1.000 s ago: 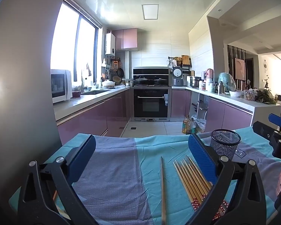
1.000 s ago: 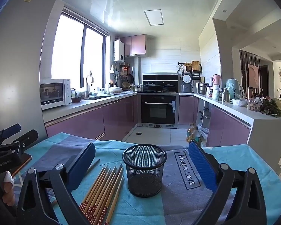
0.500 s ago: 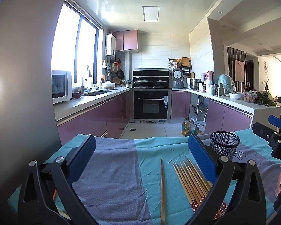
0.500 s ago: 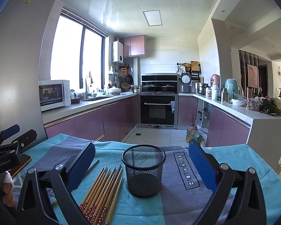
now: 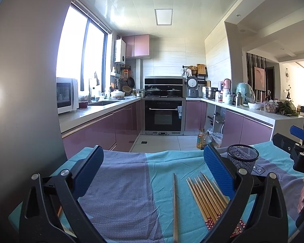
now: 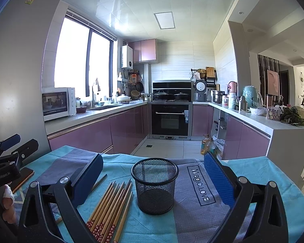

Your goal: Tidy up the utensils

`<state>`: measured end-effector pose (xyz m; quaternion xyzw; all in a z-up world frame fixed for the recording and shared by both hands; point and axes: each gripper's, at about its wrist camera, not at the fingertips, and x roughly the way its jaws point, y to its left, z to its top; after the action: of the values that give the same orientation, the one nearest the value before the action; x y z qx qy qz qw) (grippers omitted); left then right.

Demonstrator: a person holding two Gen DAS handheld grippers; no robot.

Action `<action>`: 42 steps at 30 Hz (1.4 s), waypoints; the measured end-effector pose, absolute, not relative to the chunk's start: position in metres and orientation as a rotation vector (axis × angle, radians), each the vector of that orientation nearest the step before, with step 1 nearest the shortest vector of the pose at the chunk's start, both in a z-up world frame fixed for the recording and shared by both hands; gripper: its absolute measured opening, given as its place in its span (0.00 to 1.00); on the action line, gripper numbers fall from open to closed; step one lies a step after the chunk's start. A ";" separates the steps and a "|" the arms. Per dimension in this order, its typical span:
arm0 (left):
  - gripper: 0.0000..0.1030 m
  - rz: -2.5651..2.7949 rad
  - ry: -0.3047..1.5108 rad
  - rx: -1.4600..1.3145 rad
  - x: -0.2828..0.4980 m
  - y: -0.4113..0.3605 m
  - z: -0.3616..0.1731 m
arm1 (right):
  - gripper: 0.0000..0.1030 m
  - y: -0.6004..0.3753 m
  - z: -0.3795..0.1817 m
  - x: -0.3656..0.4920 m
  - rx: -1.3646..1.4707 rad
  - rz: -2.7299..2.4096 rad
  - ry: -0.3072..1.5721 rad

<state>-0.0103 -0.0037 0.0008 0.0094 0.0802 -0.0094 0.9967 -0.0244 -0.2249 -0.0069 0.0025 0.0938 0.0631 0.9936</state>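
Several wooden chopsticks [image 6: 109, 204] with red patterned ends lie side by side on the blue cloth, just left of an empty black mesh cup [image 6: 155, 184]. One single chopstick [image 5: 174, 204] lies apart, left of the bunch [image 5: 208, 198]. My left gripper [image 5: 152, 166] is open above the cloth, the single chopstick between its fingers' lines and the bunch by its right finger. My right gripper [image 6: 153, 171] is open, hovering with the mesh cup [image 5: 243, 158] centred between its fingers. Neither holds anything.
The table wears a teal and grey-blue cloth [image 6: 198, 182] printed "Magic.LOVE". A phone [image 6: 22, 179] lies at the table's left edge. A tall grey fridge wall [image 5: 24, 93] stands close on the left. Kitchen counters and an oven [image 6: 170, 119] lie beyond the table's far edge.
Both views have tilted slightly, so the table sits a little lower in frame. Chopsticks and cup have not moved; both grippers stay open.
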 end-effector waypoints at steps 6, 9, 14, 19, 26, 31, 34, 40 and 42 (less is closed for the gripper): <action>0.94 -0.019 0.155 0.018 -0.012 -0.003 0.002 | 0.94 -0.226 -0.006 -0.025 0.007 0.127 0.186; 0.94 -0.020 0.153 0.019 -0.012 -0.003 0.002 | 0.94 -0.226 -0.006 -0.025 0.007 0.127 0.186; 0.94 -0.019 0.151 0.019 -0.013 -0.003 0.002 | 0.94 -0.226 -0.005 -0.025 0.009 0.128 0.185; 0.94 -0.018 0.151 0.021 -0.013 -0.003 0.002 | 0.94 -0.226 -0.006 -0.026 0.008 0.127 0.182; 0.94 -0.017 0.148 0.020 -0.013 -0.002 0.002 | 0.94 -0.227 -0.005 -0.026 0.010 0.124 0.178; 0.94 -0.017 0.148 0.020 -0.013 -0.001 0.002 | 0.94 -0.228 -0.005 -0.026 0.010 0.124 0.180; 0.94 -0.018 0.147 0.020 -0.013 -0.002 0.002 | 0.94 -0.228 -0.005 -0.027 0.011 0.123 0.176; 0.94 -0.016 0.147 0.021 -0.013 -0.002 0.002 | 0.94 -0.229 -0.005 -0.027 0.013 0.123 0.175; 0.94 -0.016 0.146 0.021 -0.015 -0.001 0.003 | 0.94 -0.228 -0.005 -0.027 0.011 0.123 0.175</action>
<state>-0.0147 -0.0014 0.0027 0.0104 0.0728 -0.0078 0.9973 -0.0266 -0.2285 -0.0046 0.0056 0.0871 0.0614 0.9943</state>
